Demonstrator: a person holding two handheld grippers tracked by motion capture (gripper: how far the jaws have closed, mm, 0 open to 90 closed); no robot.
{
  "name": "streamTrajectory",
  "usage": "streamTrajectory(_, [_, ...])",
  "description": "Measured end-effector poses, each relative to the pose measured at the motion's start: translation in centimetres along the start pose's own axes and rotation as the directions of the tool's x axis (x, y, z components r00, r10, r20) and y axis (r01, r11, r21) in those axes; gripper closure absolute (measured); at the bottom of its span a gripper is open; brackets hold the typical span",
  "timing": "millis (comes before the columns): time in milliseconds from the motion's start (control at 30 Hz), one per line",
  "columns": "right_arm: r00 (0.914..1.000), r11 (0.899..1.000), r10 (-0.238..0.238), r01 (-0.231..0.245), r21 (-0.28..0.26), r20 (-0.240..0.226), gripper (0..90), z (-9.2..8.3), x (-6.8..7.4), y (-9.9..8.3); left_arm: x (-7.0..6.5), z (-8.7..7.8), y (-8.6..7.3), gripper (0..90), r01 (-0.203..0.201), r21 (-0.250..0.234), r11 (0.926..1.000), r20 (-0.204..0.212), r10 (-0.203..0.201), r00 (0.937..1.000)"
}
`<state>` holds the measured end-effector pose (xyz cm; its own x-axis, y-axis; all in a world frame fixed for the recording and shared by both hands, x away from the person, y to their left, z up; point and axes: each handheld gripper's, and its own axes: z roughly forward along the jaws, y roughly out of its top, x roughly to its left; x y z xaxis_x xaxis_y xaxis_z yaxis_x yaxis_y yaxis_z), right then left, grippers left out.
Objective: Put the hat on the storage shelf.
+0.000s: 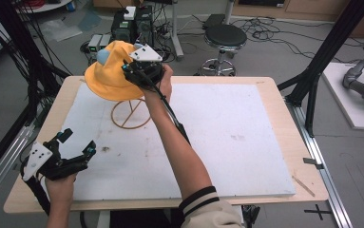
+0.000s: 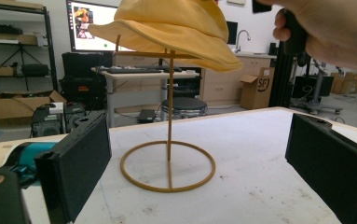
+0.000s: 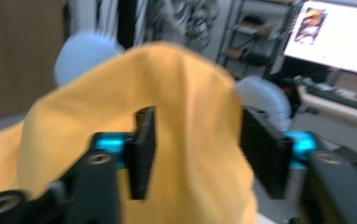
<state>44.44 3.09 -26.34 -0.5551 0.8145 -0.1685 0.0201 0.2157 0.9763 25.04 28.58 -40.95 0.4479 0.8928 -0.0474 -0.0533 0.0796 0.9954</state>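
A yellow brimmed hat (image 1: 107,72) with pale blue round ears (image 1: 102,56) sits atop a thin wire stand (image 1: 131,114) on the white board, far left. My right gripper (image 1: 133,71) is up against the hat's right side. In the right gripper view its jaws stand apart, open, with the hat's crown (image 3: 190,93) bulging between them; that view is blurred. My left gripper (image 1: 79,144) rests low at the table's near left corner, open, with nothing in it. It faces the stand (image 2: 169,163) and the hat (image 2: 176,28) above it.
A white board (image 1: 227,137) covers the wooden table (image 1: 284,95). Black frame posts (image 1: 312,90) stand at the right edge and back left. On the floor behind are a stool (image 1: 225,38) and electronics boxes (image 1: 132,26) with cables.
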Motion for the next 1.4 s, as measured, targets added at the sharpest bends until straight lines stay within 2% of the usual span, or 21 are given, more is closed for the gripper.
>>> streamTrajectory(33, [0.9994, 0.999, 0.028, -0.027, -0.042, 0.023, 37.1, -0.6, -0.4, 0.4, 0.0, 0.0, 0.0, 7.3, 0.005, -0.004, 1.0, 0.001, -0.005, 1.0])
streamTrajectory(100, [0.9985, 0.996, 0.046, -0.043, -0.074, 0.03, 32.9, -1.3, -0.7, 0.9, 0.1, 0.0, 0.0, 7.3, 0.0, -0.002, 1.0, 0.001, 0.0, 1.0])
streamTrajectory(200, [0.9983, 0.994, 0.052, -0.05, -0.096, 0.025, 30.8, -2.2, -1.2, 1.3, 0.1, -0.1, 0.1, 7.3, 0.002, -0.009, 1.0, -0.001, -0.002, 1.0])
streamTrajectory(367, [0.9981, 0.986, 0.06, -0.058, -0.156, 0.009, 27.1, -5.6, -2.7, 1.8, 0.2, -0.2, 0.1, 7.3, 0.013, -0.009, 0.9999, -0.009, -0.013, 0.9999])
streamTrajectory(400, [0.9981, 0.986, 0.06, -0.058, -0.156, 0.009, 27.1, -5.6, -2.7, 1.8, 0.2, -0.2, 0.1, 7.3, 0.012, -0.008, 0.9999, -0.01, -0.013, 0.9999])
streamTrajectory(433, [0.9972, 0.98, 0.074, -0.071, -0.186, 0.006, 26.1, -6.9, -3.3, 2.1, 0.2, -0.2, 0.0, 7.3, 0.013, -0.007, 0.9999, -0.01, -0.013, 0.9999])
streamTrajectory(533, [0.9961, 0.975, 0.088, -0.087, -0.206, -0.007, 23.9, -8.4, -4.0, 2.3, 0.2, -0.2, 0.0, 7.2, 0.012, 0.001, 0.9999, -0.012, -0.012, 0.9999])
streamTrajectory(567, [0.9937, 0.969, 0.111, -0.111, -0.219, -0.012, 22.0, -10.0, -4.7, 2.4, 0.2, -0.3, 0.0, 7.3, 0.019, 0.001, 0.9998, -0.015, -0.019, 0.9997])
streamTrajectory(600, [0.9937, 0.969, 0.111, -0.111, -0.219, -0.012, 22.0, -10.0, -4.7, 2.4, 0.2, -0.3, 0.0, 7.3, 0.022, 0.0, 0.9998, -0.016, -0.022, 0.9996])
streamTrajectory(633, [0.9932, 0.966, 0.116, -0.114, -0.23, -0.005, 20.7, -11.6, -5.3, 2.4, 0.2, -0.4, 0.0, 7.2, 0.023, 0.006, 0.9997, -0.022, -0.023, 0.9995])
streamTrajectory(667, [0.9932, 0.966, 0.116, -0.114, -0.23, -0.005, 20.7, -11.6, -5.3, 2.4, 0.2, -0.4, 0.0, 7.3, 0.023, 0.006, 0.9997, -0.022, -0.023, 0.9995])
streamTrajectory(700, [0.9927, 0.962, 0.121, -0.117, -0.245, 0.0, 19.7, -13.3, -6.0, 2.4, 0.3, -0.4, 0.0, 7.3, 0.025, 0.003, 0.9997, -0.023, -0.025, 0.9994])
streamTrajectory(733, [0.9927, 0.962, 0.121, -0.117, -0.245, 0.0, 19.7, -13.3, -6.0, 2.4, 0.3, -0.5, 0.0, 7.3, 0.027, 0.001, 0.9996, -0.025, -0.027, 0.9993])
streamTrajectory(767, [0.9924, 0.96, 0.123, -0.117, -0.253, 0.008, 17.6, -14.9, -6.8, 2.4, 0.3, -0.5, 0.0, 7.3, 0.025, 0.002, 0.9997, -0.028, -0.025, 0.9993])
streamTrajectory(867, [0.9907, 0.954, 0.136, -0.13, -0.27, 0.001, 17.2, -16.5, -7.6, 2.4, 0.3, -0.6, 0.1, 7.3, 0.017, 0.013, 0.9998, -0.039, -0.017, 0.9991])
streamTrajectory(900, [0.9918, 0.95, 0.127, -0.117, -0.288, 0.016, 16.3, -18.0, -8.3, 2.3, 0.3, -0.6, 0.1, 7.2, 0.017, 0.016, 0.9997, -0.041, -0.016, 0.999])
streamTrajectory(933, [0.9918, 0.95, 0.127, -0.117, -0.288, 0.016, 16.3, -18.0, -8.3, 2.3, 0.4, -0.6, 0.1, 7.2, 0.021, 0.015, 0.9997, -0.045, -0.02, 0.9988])
streamTrajectory(967, [0.9926, 0.951, 0.117, -0.102, -0.293, 0.034, 15.3, -19.4, -9.0, 2.0, 0.4, -0.7, 0.2, 7.3, 0.017, 0.016, 0.9997, -0.045, -0.016, 0.9988])
streamTrajectory(1133, [0.9931, 0.953, 0.09, -0.063, -0.297, 0.075, 13.5, -21.9, -10.4, 1.2, 0.7, -1.0, 0.4, 7.2, 0.024, 0.009, 0.9997, -0.061, -0.023, 0.9979])
streamTrajectory(1233, [0.9897, 0.953, 0.075, -0.035, -0.301, 0.122, 13.0, -24.4, -12.0, 0.1, 0.8, -1.2, 0.6, 7.3, 0.02, 0.009, 0.9998, -0.074, -0.019, 0.997])
streamTrajectory(1400, [0.9832, 0.951, 0.084, -0.03, -0.308, 0.162, 12.5, -26.6, -13.7, -1.4, 0.9, -1.5, 0.9, 6.8, 0.012, 0.005, 0.9999, -0.106, -0.011, 0.9943])
